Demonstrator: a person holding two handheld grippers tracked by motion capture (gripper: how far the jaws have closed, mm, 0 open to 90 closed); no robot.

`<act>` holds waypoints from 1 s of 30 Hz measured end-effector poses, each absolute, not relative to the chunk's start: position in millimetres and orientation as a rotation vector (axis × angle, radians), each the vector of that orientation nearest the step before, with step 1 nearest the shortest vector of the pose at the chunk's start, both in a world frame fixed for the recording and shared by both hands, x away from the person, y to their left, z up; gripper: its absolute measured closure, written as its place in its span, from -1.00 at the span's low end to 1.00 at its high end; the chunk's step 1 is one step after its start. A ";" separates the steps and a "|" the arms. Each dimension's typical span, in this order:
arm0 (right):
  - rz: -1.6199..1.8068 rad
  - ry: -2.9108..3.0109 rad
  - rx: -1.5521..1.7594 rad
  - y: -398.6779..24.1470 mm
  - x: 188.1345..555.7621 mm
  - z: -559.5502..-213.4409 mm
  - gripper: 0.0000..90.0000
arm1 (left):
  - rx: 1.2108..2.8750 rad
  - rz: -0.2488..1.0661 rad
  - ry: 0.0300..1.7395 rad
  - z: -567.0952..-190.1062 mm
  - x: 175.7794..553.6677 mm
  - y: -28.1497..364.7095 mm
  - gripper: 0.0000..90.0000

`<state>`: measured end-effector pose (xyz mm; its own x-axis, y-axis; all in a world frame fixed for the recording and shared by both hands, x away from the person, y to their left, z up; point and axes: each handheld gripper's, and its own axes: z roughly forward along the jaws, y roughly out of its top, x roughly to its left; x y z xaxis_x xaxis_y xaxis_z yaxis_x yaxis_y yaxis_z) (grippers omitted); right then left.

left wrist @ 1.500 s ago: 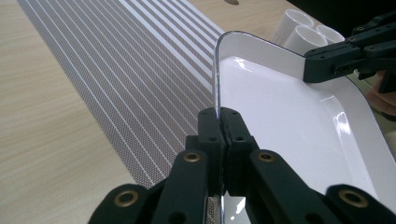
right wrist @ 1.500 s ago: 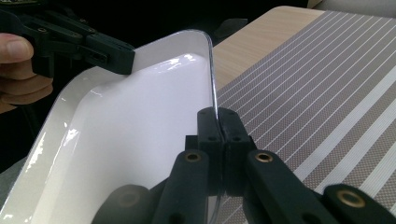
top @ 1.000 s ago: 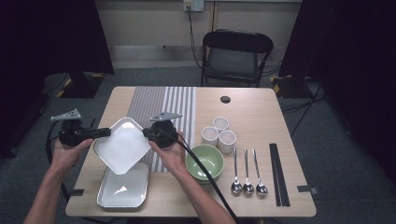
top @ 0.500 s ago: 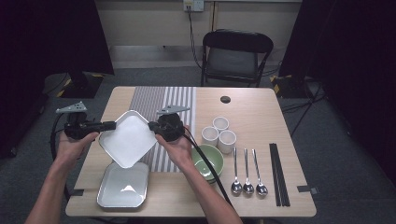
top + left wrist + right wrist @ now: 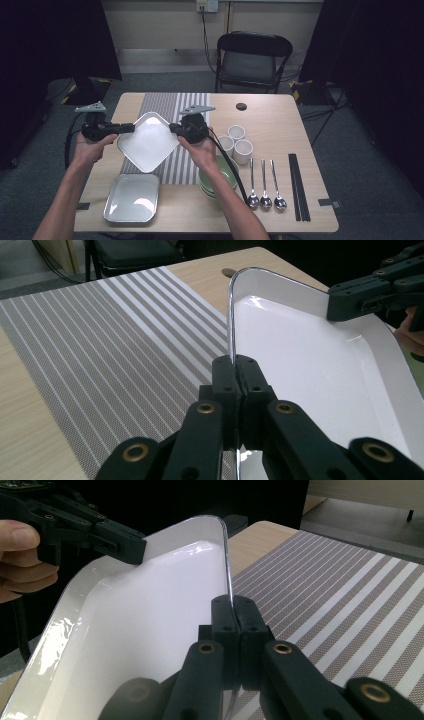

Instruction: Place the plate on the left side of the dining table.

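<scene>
Both grippers pinch the white square plate point(image 5: 148, 141) between them: my left gripper point(image 5: 125, 128) on its left corner, my right gripper point(image 5: 173, 128) on the opposite corner, so the plate hangs tilted above the striped placemat point(image 5: 186, 107). Nearer me on the table point(image 5: 280, 120) lies a second square plate point(image 5: 132, 197); green bowls point(image 5: 227, 172), three white cups point(image 5: 243, 150), three spoons point(image 5: 265, 185) and black chopsticks point(image 5: 298, 185) sit off to the right, well apart. Each pair of jaws is closed tight on the plate's thin rim.
</scene>
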<state>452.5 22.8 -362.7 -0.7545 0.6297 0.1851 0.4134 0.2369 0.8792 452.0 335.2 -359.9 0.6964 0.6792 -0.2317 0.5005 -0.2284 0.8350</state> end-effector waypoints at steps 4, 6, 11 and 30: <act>1.538 2.299 0.985 13.7 458.1 -361.2 0.98 | 1.891 0.221 0.916 -356.8 458.2 326.0 0.97; 1.538 2.294 0.983 9.1 460.1 -359.9 0.98 | 1.892 0.215 0.913 -355.8 461.2 321.8 0.97; 1.533 2.282 0.982 -4.5 464.3 -358.1 0.98 | 1.886 0.200 0.903 -359.9 469.3 308.5 0.97; 1.514 2.225 1.012 -54.8 490.3 -356.5 0.98 | 1.888 0.176 0.877 -360.9 510.0 257.8 0.97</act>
<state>490.3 -54.8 -356.5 -0.7214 0.6737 0.1604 0.3963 0.2116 0.8934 510.0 257.8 -360.9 0.7260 0.6404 -0.2506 0.4940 -0.2321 0.8379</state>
